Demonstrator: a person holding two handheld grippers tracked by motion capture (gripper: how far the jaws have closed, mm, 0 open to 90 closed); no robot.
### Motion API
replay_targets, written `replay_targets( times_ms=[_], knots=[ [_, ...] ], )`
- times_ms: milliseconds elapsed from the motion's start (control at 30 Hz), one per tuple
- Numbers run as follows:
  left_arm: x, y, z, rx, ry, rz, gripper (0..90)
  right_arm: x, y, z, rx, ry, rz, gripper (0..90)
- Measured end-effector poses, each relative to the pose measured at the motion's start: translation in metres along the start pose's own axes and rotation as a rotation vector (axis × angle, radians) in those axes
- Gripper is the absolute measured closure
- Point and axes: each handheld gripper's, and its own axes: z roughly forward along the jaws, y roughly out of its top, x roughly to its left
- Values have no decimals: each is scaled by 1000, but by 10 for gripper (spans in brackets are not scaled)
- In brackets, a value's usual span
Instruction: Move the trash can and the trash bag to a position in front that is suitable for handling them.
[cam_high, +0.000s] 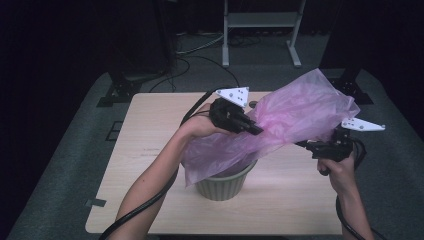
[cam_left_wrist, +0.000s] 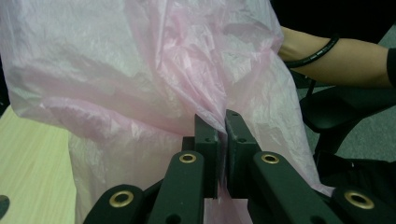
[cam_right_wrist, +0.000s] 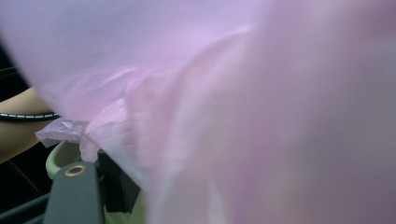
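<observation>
**Pink bag stretched over the green pot**

The pink plastic bag (cam_high: 295, 117) is up in the air over the pale green pot (cam_high: 222, 185), its lower edge draped on the pot's rim, near the middle of the wooden table (cam_high: 150, 150). The left gripper (cam_left_wrist: 223, 122) has its jaws pinched together on a fold of the film. The right gripper (cam_high: 306, 146) is at the bag's right edge, but the plastic smothers its jaws, so can't tell whether they're clamped.
</observation>
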Motion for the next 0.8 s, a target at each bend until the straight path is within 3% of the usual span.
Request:
replay_targets(
  times_ms=[133, 367, 433, 500, 567, 633, 800],
  knots=[
    [0, 9, 2, -3, -11, 37, 858, 2, 2, 1, -12, 1, -5, 251],
    [2, 33, -4, -16, 12, 104, 862, 2, -1, -3, -18, 7, -5, 251],
    [2, 41, -9, -51, 20, 129, 862, 0, -4, -3, -16, 7, 0, 251],
    [2, 44, -15, -89, 26, 151, 864, 2, -7, -4, 8, 13, 44, 251],
    [4, 39, -17, -111, 29, 166, 864, -2, -8, -2, -14, 8, 9, 251],
    [5, 33, -16, -105, 26, 159, 863, -3, -8, -2, -15, 8, 8, 251],
    [7, 1, -7, -10, -19, 120, 835, -2, -7, 4, -19, 9, 4, 251]
  ],
)
